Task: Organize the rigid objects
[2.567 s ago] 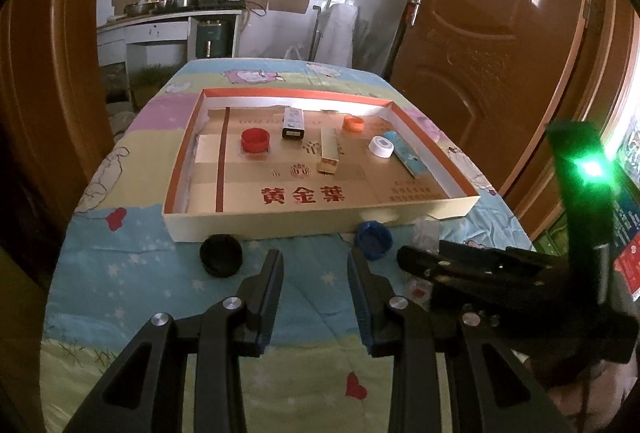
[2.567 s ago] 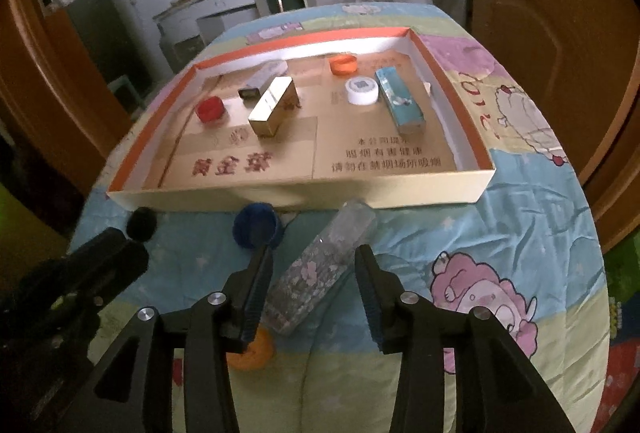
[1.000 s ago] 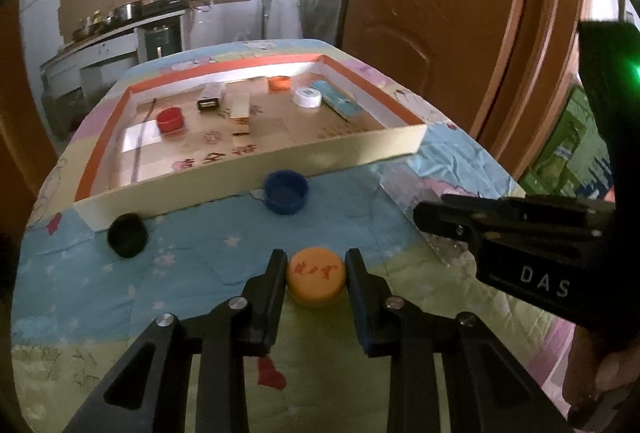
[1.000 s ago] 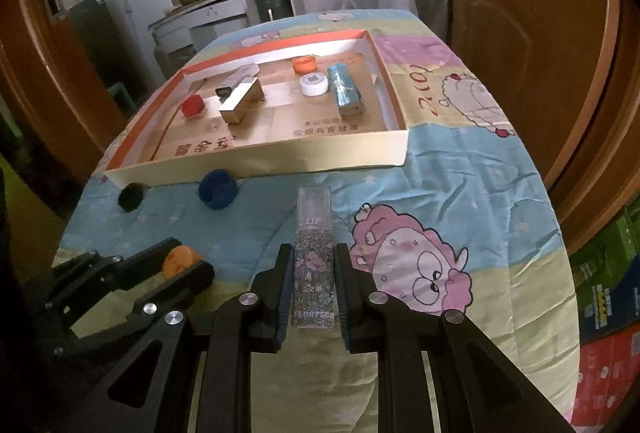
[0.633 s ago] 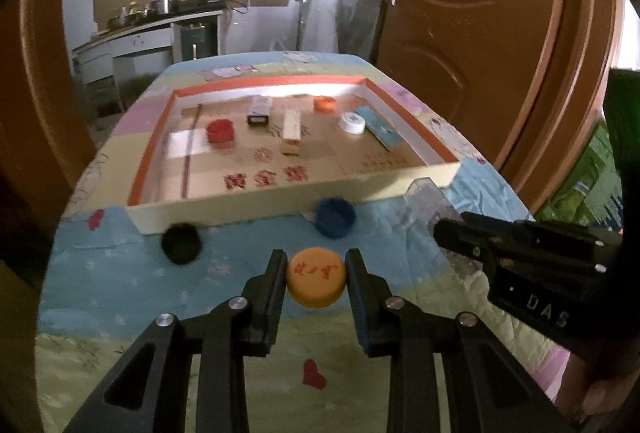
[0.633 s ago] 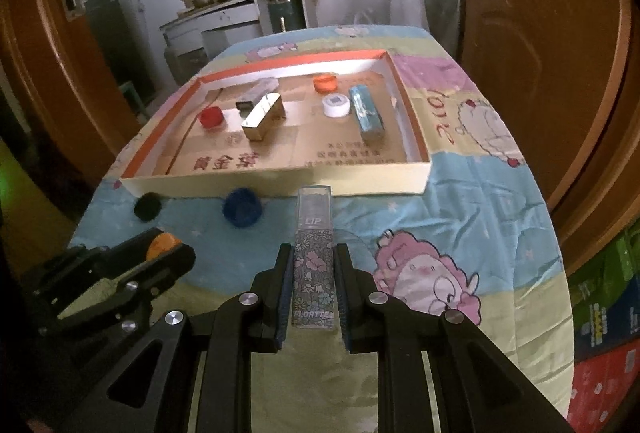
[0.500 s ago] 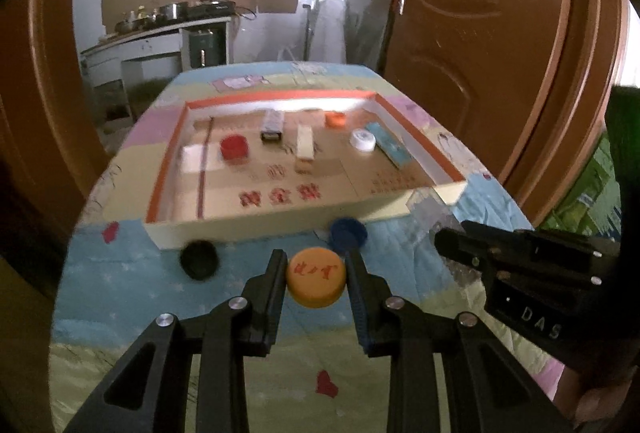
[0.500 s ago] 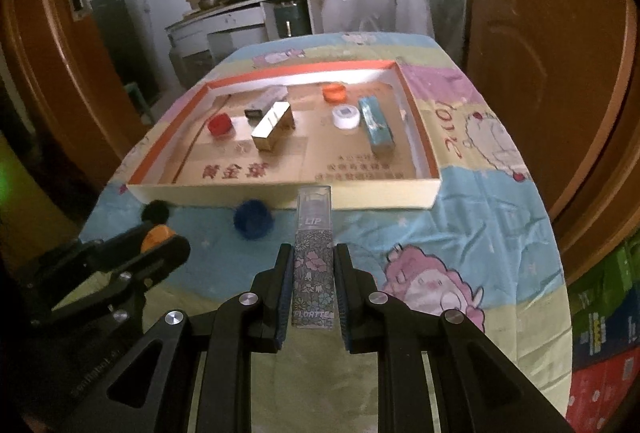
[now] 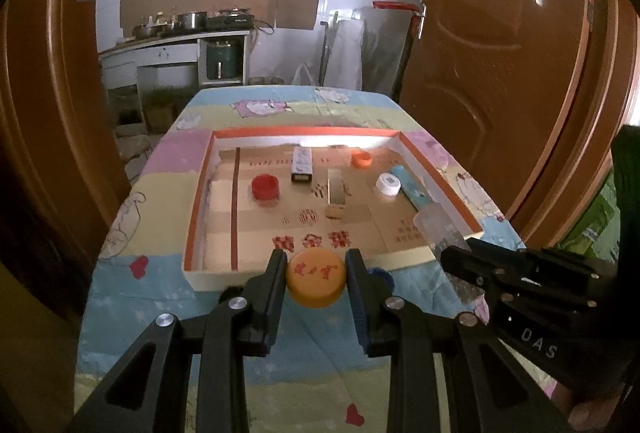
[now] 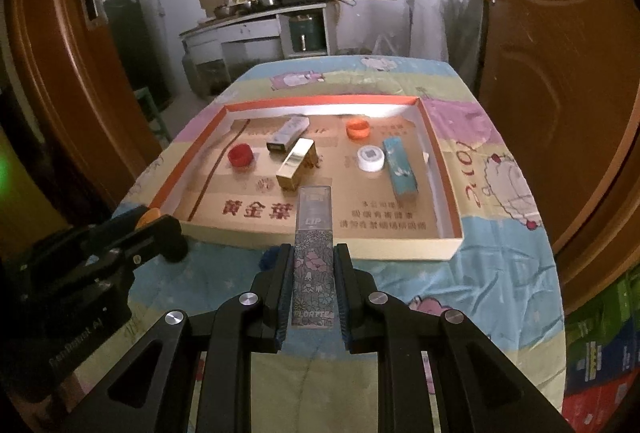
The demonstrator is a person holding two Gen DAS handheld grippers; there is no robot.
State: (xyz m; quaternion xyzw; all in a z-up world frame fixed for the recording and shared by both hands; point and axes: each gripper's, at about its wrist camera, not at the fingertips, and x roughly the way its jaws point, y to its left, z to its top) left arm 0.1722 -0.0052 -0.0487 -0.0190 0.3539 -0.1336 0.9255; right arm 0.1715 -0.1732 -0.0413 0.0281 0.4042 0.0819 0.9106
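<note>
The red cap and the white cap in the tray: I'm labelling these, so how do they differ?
The red cap is plain red and lies on the tray's left side; the white cap lies on the right side, beside the blue box. The white cap carries a dark printed square on top; the red cap shows none. Both are round caps resting flat on the tray floor.

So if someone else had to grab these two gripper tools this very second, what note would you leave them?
Left gripper: shut on the yellow bottle cap, held in the air before the tray's near wall.
Right gripper: shut on the floral lip-product box, also in the air.
Done: the cardboard tray holds a red cap, orange cap, white cap, gold box, teal box and a white box.
Left: set both held things in the tray, then probably the blue cap on the bedsheet.
</note>
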